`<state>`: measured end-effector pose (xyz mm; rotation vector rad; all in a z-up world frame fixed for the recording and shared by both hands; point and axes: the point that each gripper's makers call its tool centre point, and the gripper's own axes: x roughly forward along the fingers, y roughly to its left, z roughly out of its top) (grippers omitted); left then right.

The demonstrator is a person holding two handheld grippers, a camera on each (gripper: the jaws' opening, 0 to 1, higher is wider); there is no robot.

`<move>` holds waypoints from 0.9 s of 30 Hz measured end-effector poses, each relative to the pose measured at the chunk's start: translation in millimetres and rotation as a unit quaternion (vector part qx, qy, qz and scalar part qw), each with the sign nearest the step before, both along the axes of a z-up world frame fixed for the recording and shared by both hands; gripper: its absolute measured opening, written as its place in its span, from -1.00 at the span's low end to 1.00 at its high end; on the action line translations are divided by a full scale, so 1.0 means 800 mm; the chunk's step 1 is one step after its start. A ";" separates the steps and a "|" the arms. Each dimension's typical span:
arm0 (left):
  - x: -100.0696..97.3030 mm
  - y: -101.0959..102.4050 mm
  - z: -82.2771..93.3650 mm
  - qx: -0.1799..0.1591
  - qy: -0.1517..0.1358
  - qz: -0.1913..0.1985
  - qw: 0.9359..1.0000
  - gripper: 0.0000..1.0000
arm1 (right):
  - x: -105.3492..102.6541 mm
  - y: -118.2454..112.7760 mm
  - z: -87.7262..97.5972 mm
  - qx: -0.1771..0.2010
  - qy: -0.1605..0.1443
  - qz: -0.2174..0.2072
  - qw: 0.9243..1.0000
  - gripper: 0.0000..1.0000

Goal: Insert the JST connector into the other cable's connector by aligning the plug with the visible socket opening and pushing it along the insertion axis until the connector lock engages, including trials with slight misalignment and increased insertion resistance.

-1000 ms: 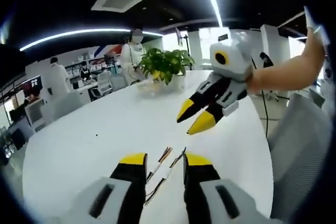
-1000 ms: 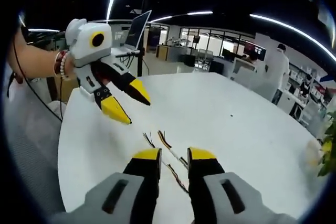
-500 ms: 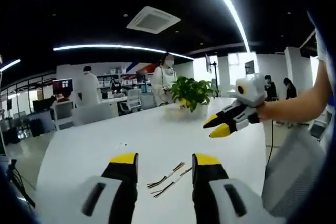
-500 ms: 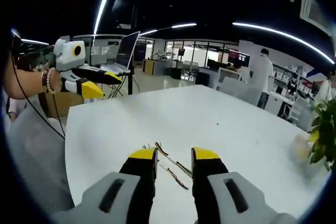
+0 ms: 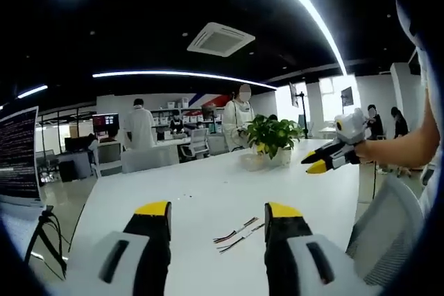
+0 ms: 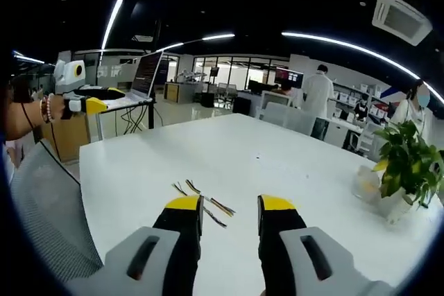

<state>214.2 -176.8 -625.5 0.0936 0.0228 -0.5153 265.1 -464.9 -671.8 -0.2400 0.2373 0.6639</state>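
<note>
Two handheld grippers, grey and white bodies with black jaws tipped in yellow

The left gripper has grey plastic housings with a dark slot in each, black jaws and yellow tips; the right gripper is built the same. Seen from the other side, each has a white body with a yellow-ringed round black part. The person wears a beaded bracelet on the left wrist.

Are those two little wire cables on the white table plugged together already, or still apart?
Cannot tell for sure. The cables lie side by side on the table, untouched by either gripper; their ends look separate, but they are too small to judge.
</note>
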 end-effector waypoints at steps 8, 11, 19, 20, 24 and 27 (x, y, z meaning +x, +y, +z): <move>-0.029 0.028 0.000 -0.016 0.003 0.025 1.000 0.17 | -0.025 -0.010 0.012 0.001 -0.016 -0.019 1.000 -0.32; -0.039 0.036 -0.011 -0.008 0.019 0.033 0.999 0.22 | -0.036 -0.010 0.006 0.000 -0.010 -0.022 1.000 -0.27; -0.062 0.050 -0.037 -0.015 0.037 0.056 0.998 0.31 | -0.058 -0.017 -0.013 0.008 0.007 -0.039 0.999 -0.23; -0.065 0.049 -0.044 -0.018 0.044 0.052 0.997 0.30 | -0.060 -0.016 -0.016 0.010 0.013 -0.038 0.999 -0.23; -0.067 0.051 -0.064 -0.021 0.066 0.056 0.996 0.29 | -0.070 -0.014 -0.031 0.004 0.030 -0.036 0.999 -0.22; -0.067 0.049 -0.072 -0.026 0.072 0.055 0.996 0.29 | -0.074 -0.015 -0.044 0.006 0.048 -0.036 0.998 -0.20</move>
